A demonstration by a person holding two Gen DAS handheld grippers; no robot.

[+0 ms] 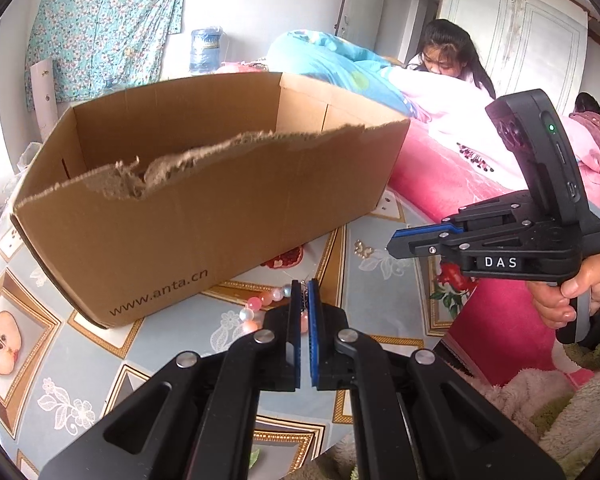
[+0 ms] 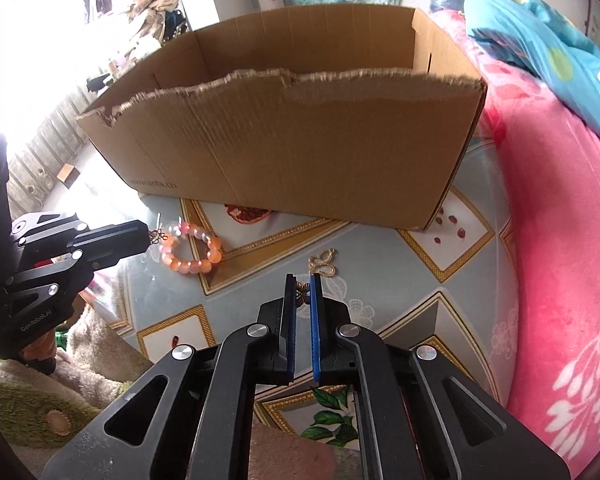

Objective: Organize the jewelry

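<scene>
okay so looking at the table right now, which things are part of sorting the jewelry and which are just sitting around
Part of the job:
left gripper, shut on a small earring
right gripper, shut on a butterfly charm
bead bracelet
gold pendant
cardboard box

Just lying about:
pink blanket
water jug
floral cloth on the wall

1. The cardboard box (image 2: 292,144) is matt brown corrugated board, its torn top edge rough and fibrous.
2. The table cover (image 2: 384,252) looks like smooth, glossy printed plastic.
3. The bead bracelet (image 2: 192,248) has shiny, translucent orange and pale beads.
4. The gold charm (image 2: 323,263) is glinting metal.
5. The right gripper (image 2: 302,294) is matt black plastic with bright metal pins and ribbed blue pads (image 2: 315,332).
6. The pink blanket (image 2: 556,264) is soft, fuzzy cloth.
</scene>
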